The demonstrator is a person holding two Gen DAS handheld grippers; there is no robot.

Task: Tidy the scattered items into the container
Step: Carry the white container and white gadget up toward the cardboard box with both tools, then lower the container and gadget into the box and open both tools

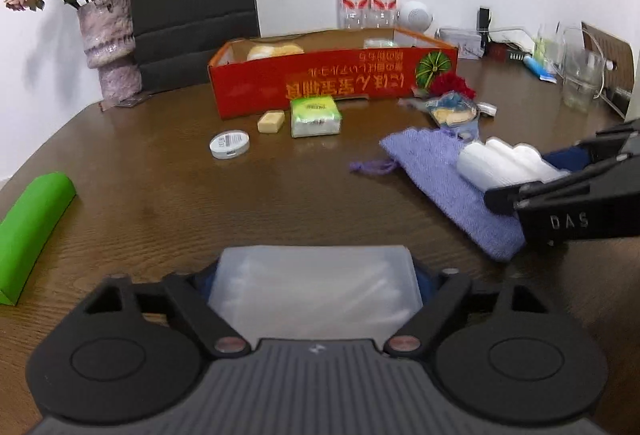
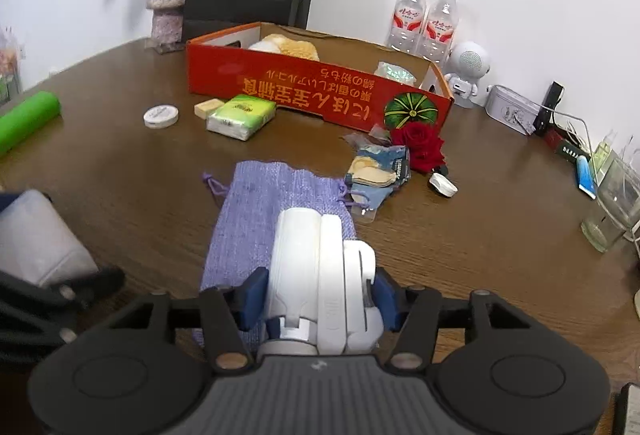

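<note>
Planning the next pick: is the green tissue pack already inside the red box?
No, the green tissue pack lies on the table outside the red box.

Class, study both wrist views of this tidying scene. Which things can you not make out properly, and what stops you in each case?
- Red box contents: left wrist view, near wall hides most.
- Translucent pack in left gripper: blurred, contents unreadable.
- White object in right gripper: right wrist view, identity unclear.
- Green roll: cut off by left edge.
- Round tin label: too small.
</note>
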